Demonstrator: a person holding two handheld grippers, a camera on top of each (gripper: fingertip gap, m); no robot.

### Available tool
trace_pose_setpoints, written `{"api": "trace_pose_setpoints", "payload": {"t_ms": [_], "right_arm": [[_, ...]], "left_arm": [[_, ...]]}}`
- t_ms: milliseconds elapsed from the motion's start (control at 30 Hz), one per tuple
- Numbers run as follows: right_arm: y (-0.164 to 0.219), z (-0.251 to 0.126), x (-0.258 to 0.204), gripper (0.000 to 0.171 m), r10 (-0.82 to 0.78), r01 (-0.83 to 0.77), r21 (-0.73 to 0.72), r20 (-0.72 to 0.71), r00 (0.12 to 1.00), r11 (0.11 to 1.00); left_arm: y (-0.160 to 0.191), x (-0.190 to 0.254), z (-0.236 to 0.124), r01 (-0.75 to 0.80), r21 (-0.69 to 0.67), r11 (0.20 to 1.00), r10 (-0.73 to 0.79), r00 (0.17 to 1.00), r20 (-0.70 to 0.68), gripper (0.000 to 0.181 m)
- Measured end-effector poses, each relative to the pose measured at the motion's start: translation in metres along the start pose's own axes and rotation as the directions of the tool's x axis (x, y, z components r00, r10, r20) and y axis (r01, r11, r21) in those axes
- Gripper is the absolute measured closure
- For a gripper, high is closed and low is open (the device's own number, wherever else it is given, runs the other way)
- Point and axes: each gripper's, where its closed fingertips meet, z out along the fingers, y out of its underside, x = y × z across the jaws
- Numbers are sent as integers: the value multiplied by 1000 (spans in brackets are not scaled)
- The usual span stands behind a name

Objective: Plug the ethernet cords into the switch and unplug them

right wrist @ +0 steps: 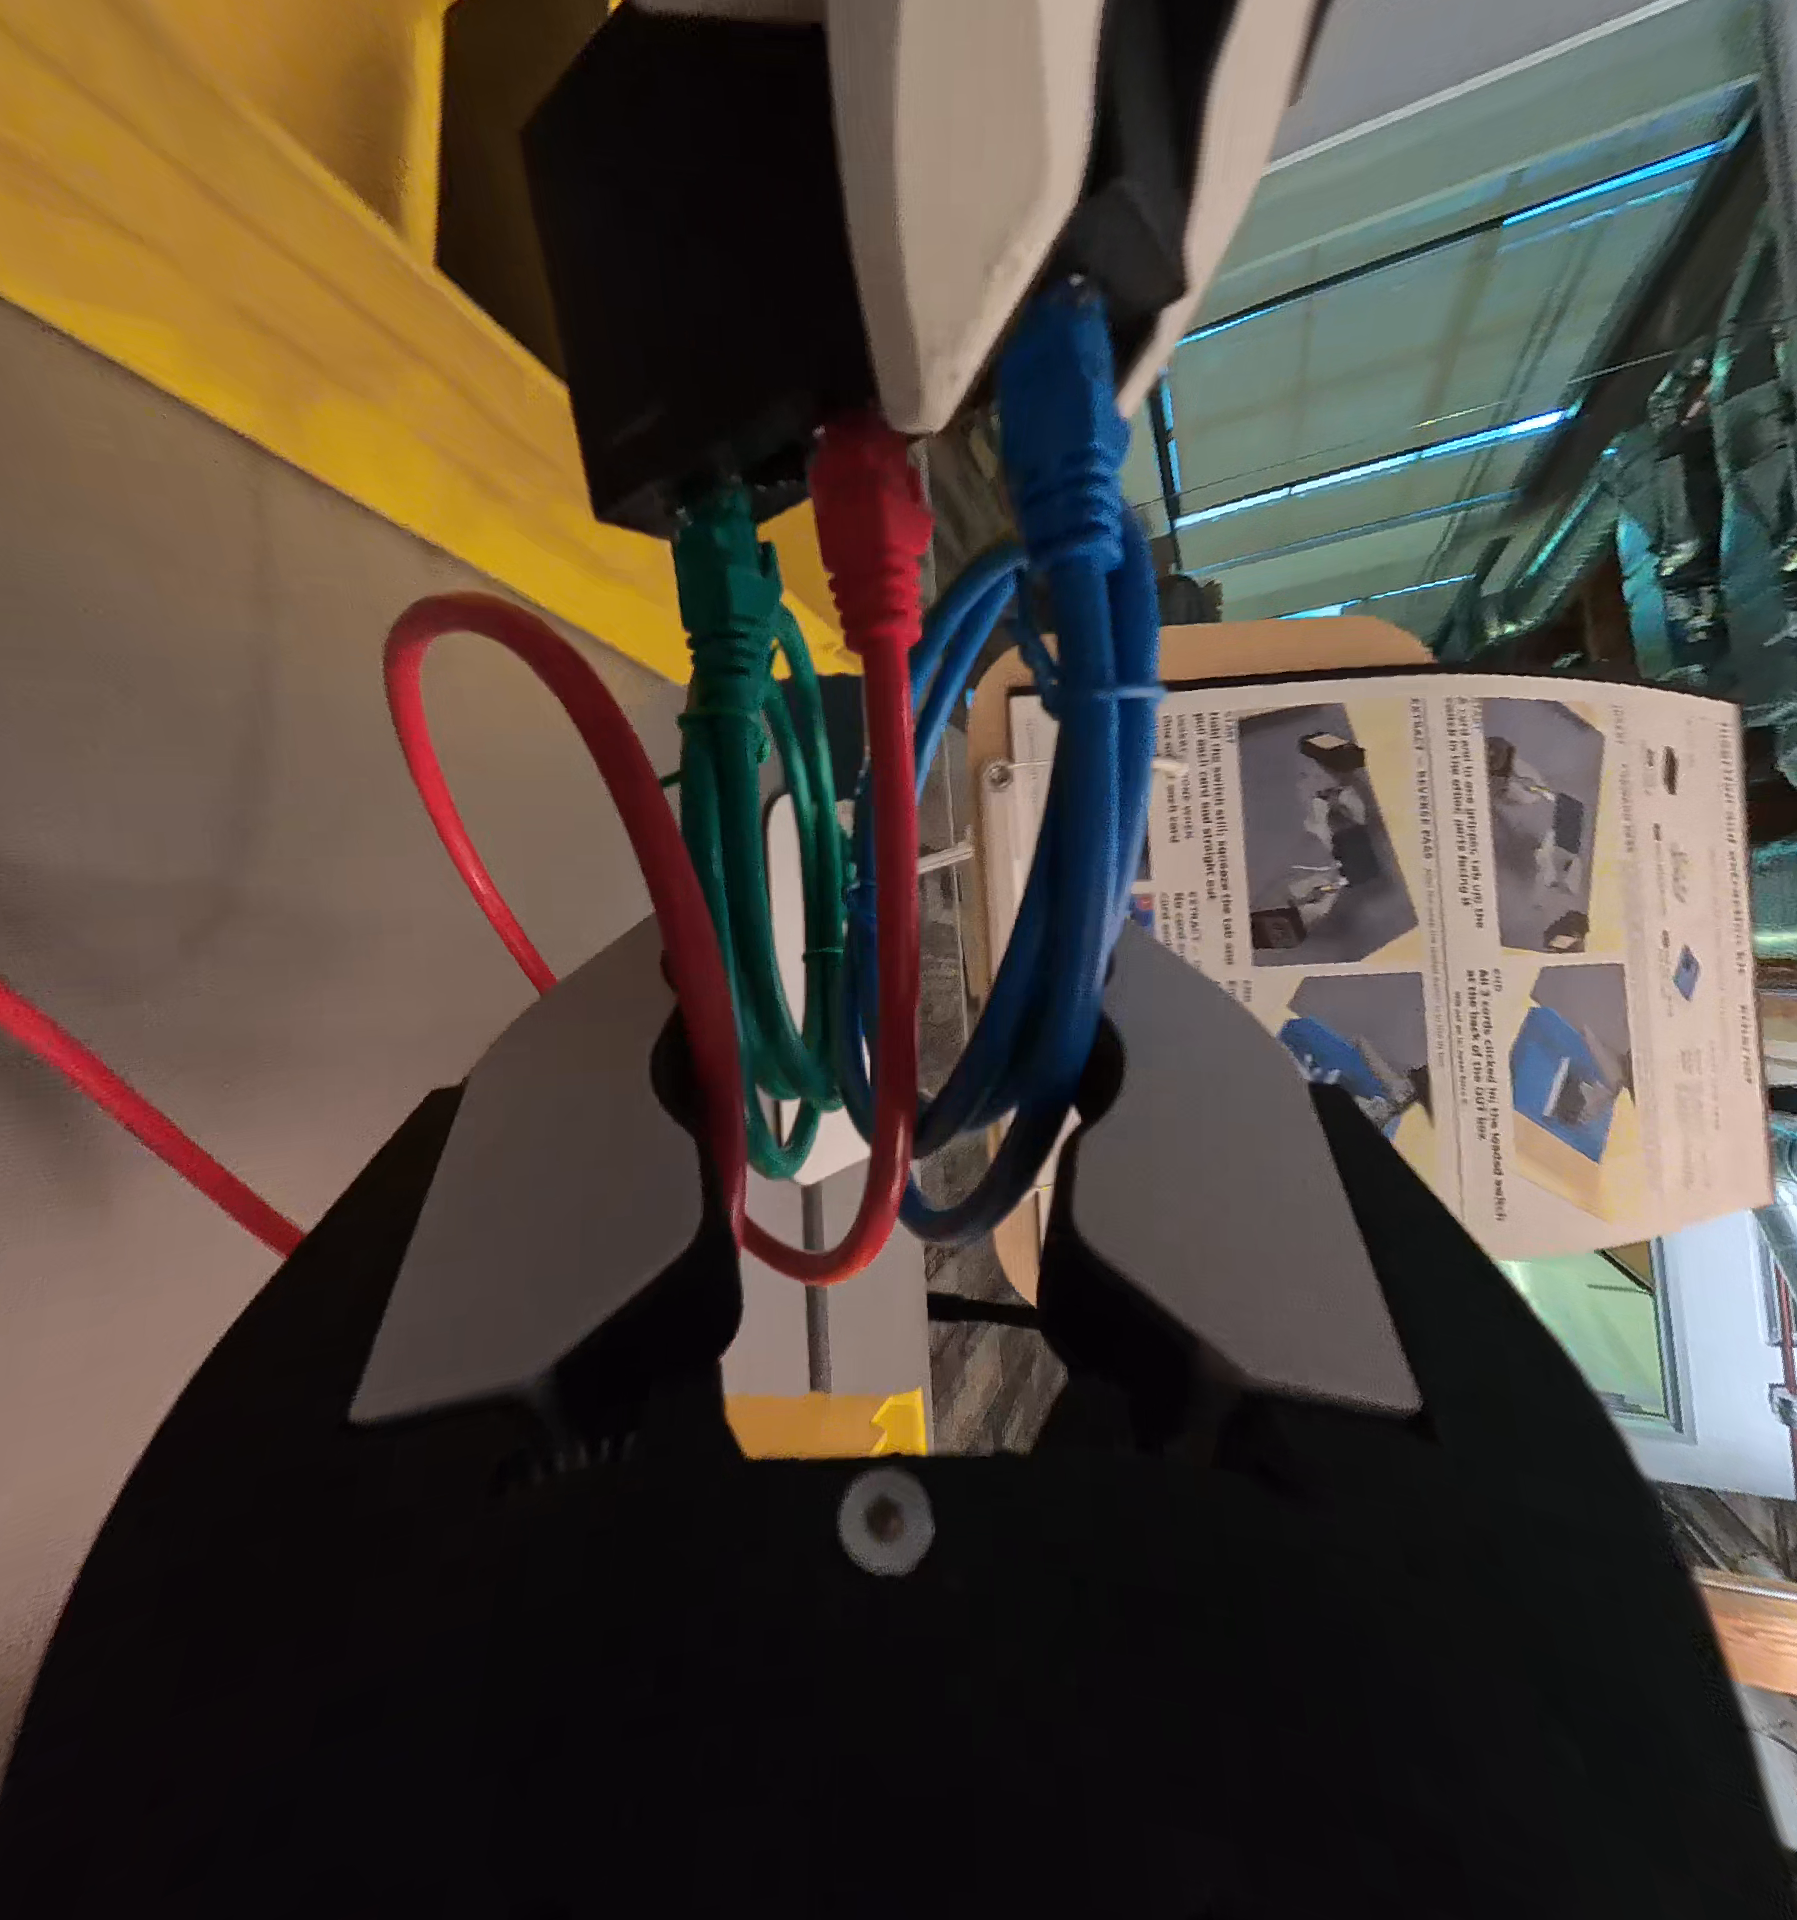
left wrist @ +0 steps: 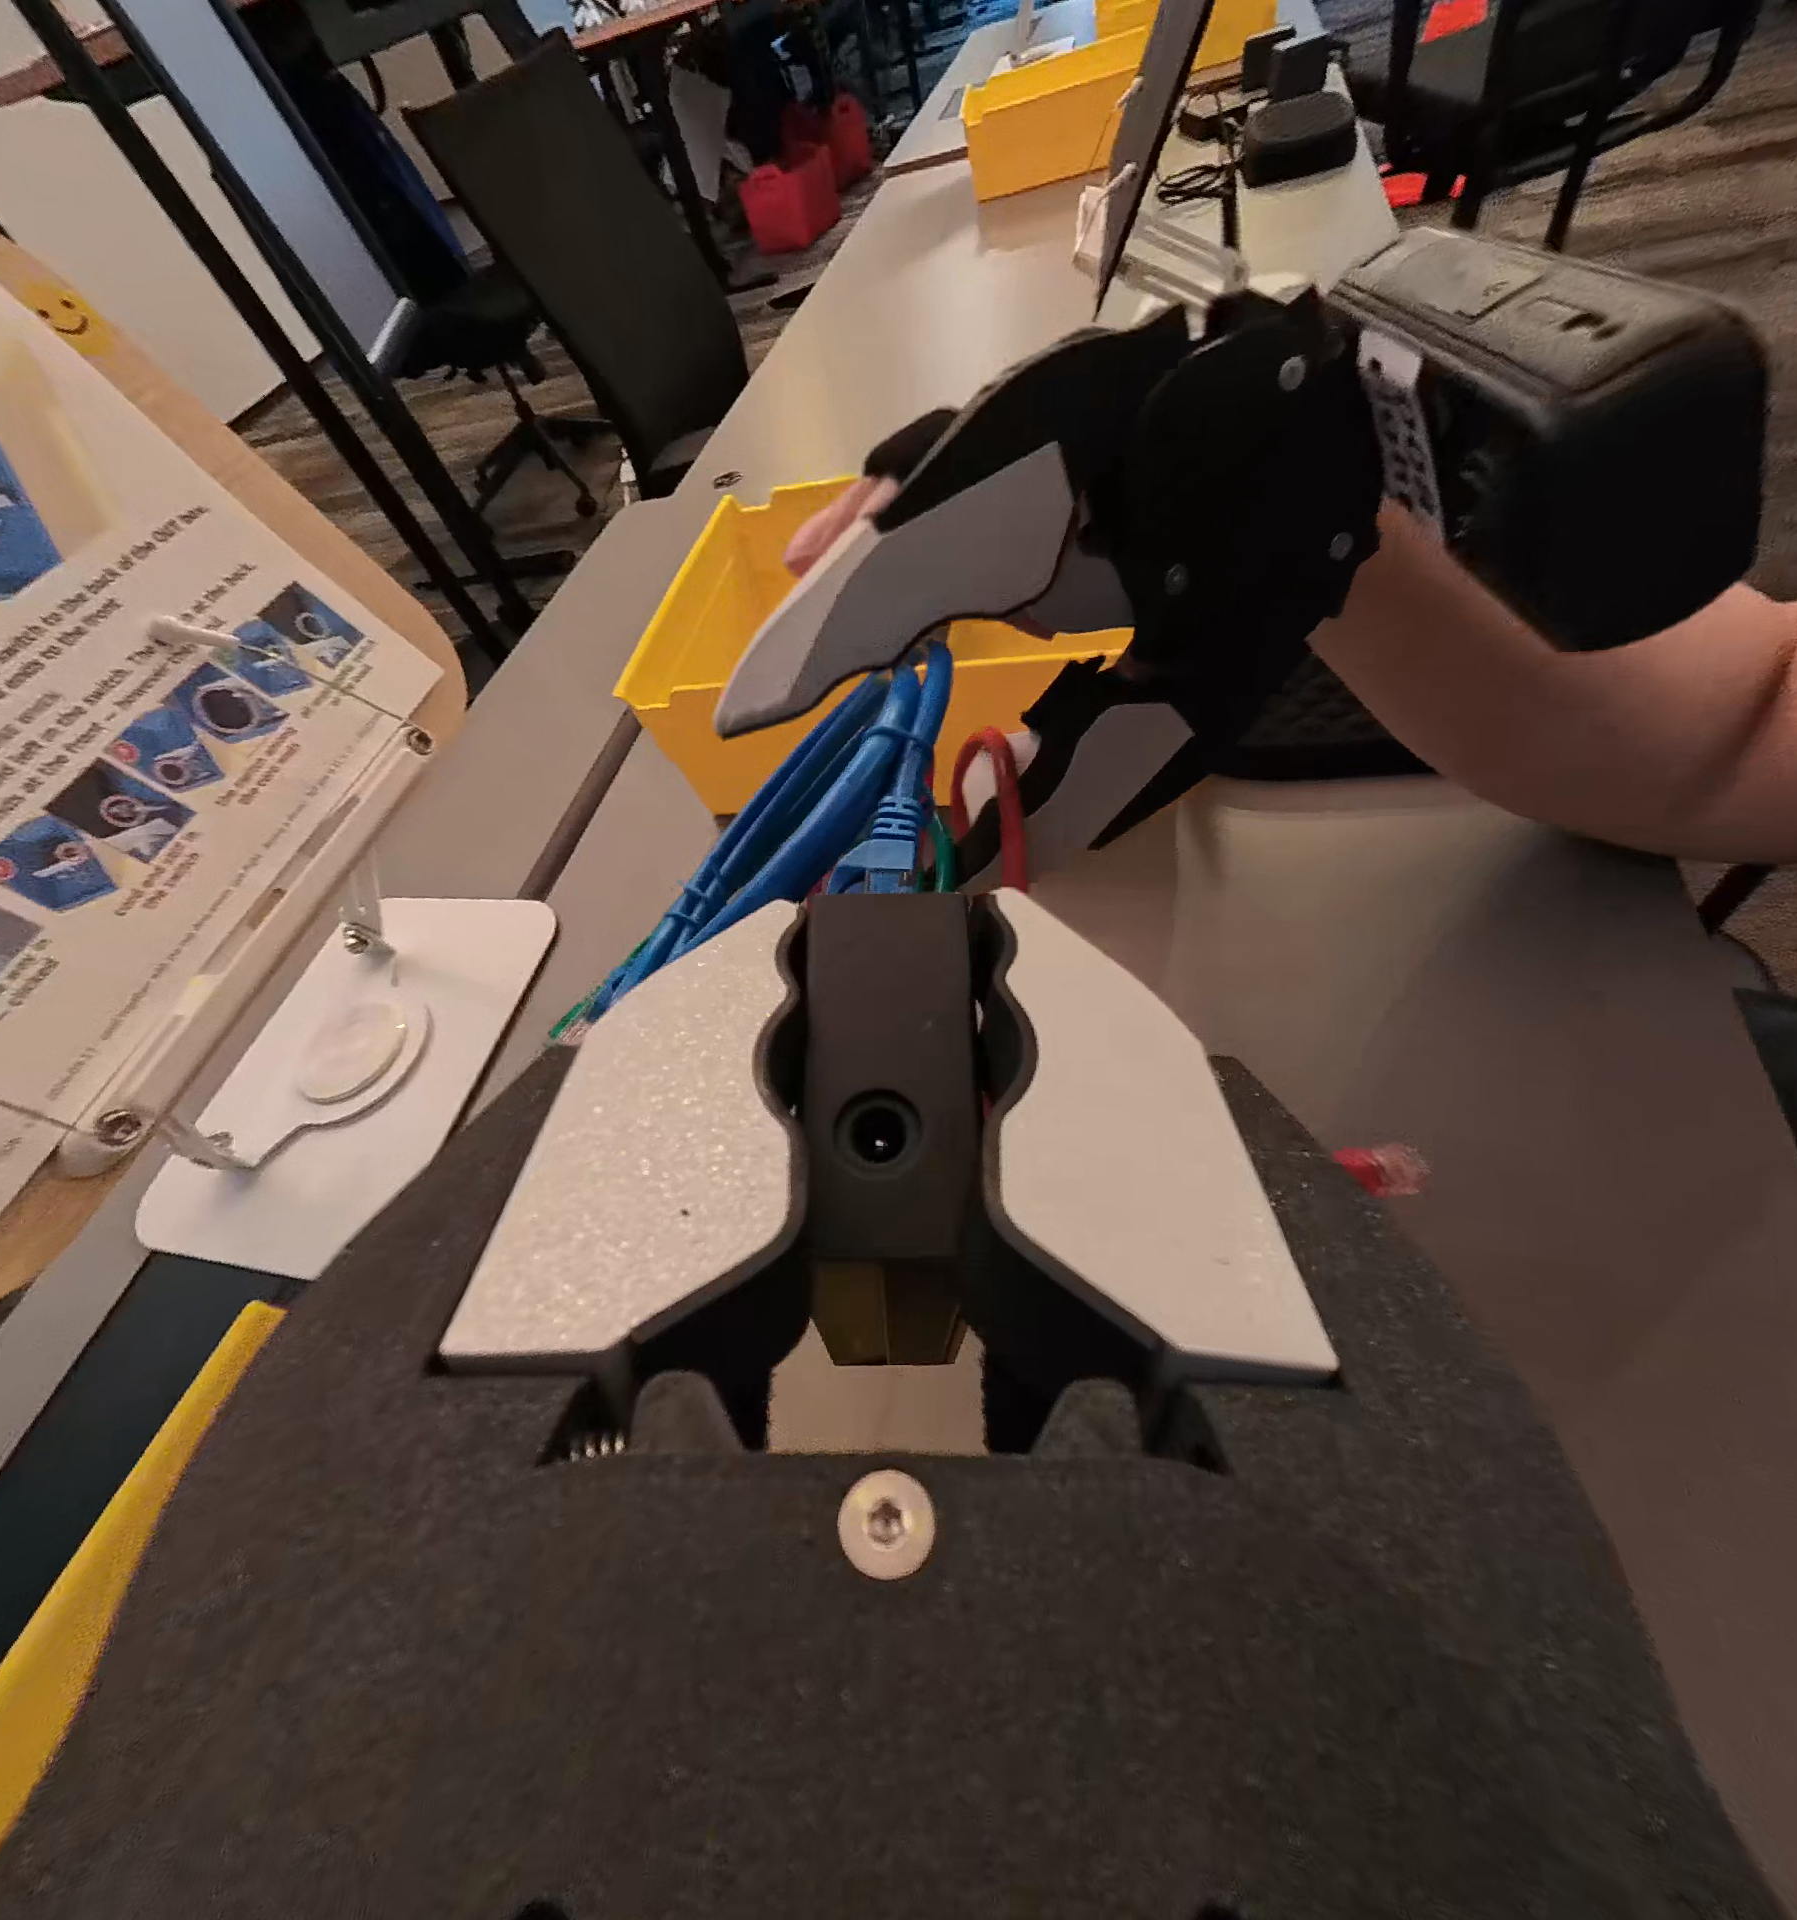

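1. While the left claw (left wrist: 886, 1049) pinches the black switch (left wrist: 886, 1070) between its grey fingers, the right claw (right wrist: 889, 1039) stands spread, its fingers on either side of the hanging cord loops without pressing on them.
2. In the right wrist view the switch (right wrist: 696, 312) is held off the table (right wrist: 198, 727) near the yellow bin (right wrist: 198, 208), with the green cord (right wrist: 733, 582), red cord (right wrist: 873, 530) and blue cord (right wrist: 1065, 416) all leading from its port face.
3. The green and red plugs look seated; the blue plug's end is hidden behind the left claw's finger, so I cannot tell whether it is in.
4. My judgement: the plugging half looks done or nearly so, and unplugging comes next.
5. Risk: closing the right claw here would catch the slack loops rather than a plug boot, and a pull would strain the cord instead of freeing the latch.
6. Risk: three boots sit close together, so a grasp on one could snag its neighbour or miss the release tab.
7. Risk: a hard pull could twist the switch in the left claw's grip, as it is held only by its narrow sides.
8. An instruction board (left wrist: 146, 727) stands just beside, within reach of a wide swing.
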Motion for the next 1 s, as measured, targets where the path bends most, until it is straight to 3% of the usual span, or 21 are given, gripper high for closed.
{"api": "trace_pose_setpoints", "payload": {"t_ms": [233, 400, 567, 767, 1000], "right_arm": [[2, -5, -26, 150, 61, -53, -45, 202, 978, 998], [2, -7, -40, 154, 142, -126, -70, 323, 936, 990], [16, -10, -34, 154, 164, -134, -118, 306, 938, 984], [43, -39, 20, 154, 250, -225, -131, 233, 940, 966], [142, -70, 134, 153, 206, -168, -296, 99, 974, 940]], "left_arm": [[3, 12, 4, -104, -23, 994, 103, 994, -30, 152], [-4, 4, -5, -170, -23, 985, 171, 983, 72, 144], [-37, -17, -60, -152, 146, 978, 116, 967, 226, 145], [-50, -28, -112, -148, 261, 954, 58, 945, 321, 155], [-46, -31, -97, -153, 213, 965, 78, 943, 325, 156]]}}
